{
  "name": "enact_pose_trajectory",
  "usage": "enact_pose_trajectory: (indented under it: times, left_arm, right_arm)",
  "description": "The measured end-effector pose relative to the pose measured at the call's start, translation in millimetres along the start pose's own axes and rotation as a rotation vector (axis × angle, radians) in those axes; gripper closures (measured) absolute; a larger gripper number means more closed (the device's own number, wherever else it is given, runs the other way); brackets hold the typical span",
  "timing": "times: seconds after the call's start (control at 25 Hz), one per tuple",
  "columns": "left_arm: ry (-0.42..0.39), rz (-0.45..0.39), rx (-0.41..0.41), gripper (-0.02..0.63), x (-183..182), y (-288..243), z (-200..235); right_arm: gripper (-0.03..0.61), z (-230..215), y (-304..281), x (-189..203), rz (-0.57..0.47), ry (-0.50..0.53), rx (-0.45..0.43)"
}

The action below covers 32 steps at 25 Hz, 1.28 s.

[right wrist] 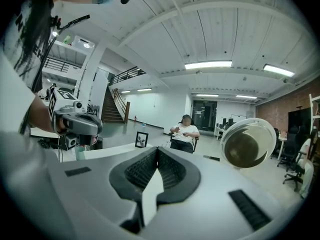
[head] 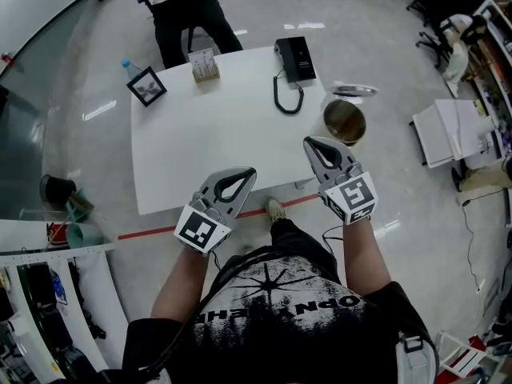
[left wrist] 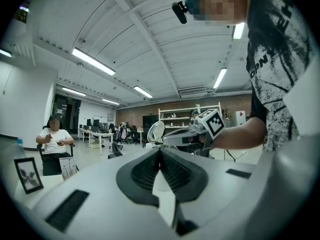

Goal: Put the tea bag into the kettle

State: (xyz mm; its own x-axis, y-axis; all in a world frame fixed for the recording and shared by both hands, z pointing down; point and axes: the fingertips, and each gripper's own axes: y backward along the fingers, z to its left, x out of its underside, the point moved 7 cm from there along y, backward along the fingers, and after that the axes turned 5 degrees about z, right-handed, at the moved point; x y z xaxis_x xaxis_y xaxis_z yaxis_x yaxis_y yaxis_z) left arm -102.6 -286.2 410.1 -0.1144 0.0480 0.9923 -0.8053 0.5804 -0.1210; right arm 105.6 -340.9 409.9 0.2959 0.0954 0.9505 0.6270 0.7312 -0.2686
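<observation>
Head view, left to right. A photo frame [head: 147, 86] sits at the 10 o'clock corner of the white table [head: 208, 146], with a water bottle [head: 130, 68] just behind it. A small box [head: 204, 66] stands at the 12 o'clock edge. No tea bag is clearly visible; that box probably holds it, but it's too small to tell. Your left gripper [head: 249, 174] hangs over the 6 o'clock edge with its jaws pressed together and nothing between them, and its own view confirms this. A black telephone [head: 295, 58] lies at 1 o'clock. The kettle [head: 345, 122] sits at the 3 o'clock edge with its mouth open and its lid [head: 354, 91] flipped back at its 12 o'clock. Your right gripper [head: 311, 143] is near the kettle, at its 8 o'clock, and its jaws are also fully closed and empty; its own view shows the kettle mouth off at 2 o'clock. Step: pre-grasp, with no bag picked up yet. Next you need to open one claw, find the tea bag (likely in the box at 12 o'clock), pinch it lightly and carry it over the open kettle mouth.
</observation>
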Motion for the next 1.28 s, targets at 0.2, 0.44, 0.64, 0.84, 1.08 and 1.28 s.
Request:
enact_pose_trajectory:
  times: [0.2,0.44,0.64,0.84,1.08,1.28]
  left_arm:
    - [-0.002,0.009,-0.034,0.602,4,23,3]
    - [-0.004,0.004,-0.048,0.601,5,39,5]
    - [-0.01,0.018,-0.053,0.602,7,43,7]
    - [0.001,0.011,-0.045,0.601,12,44,6]
    - [-0.003,0.013,-0.051,0.601,12,43,6]
    - [-0.024,0.006,-0.037,0.603,5,42,0]
  right_arm:
    - [0.568,24,0,3,-0.005,-0.003,-0.03]
    - [0.568,44,3,8,-0.002,0.0,-0.052]
    - [0.568,51,2,9,0.0,0.013,-0.065]
    - [0.569,55,5,8,-0.004,0.021,-0.072]
    - [0.569,55,7,8,-0.001,0.024,-0.075]
    - [0.568,54,10,6,0.002,0.032,-0.072]
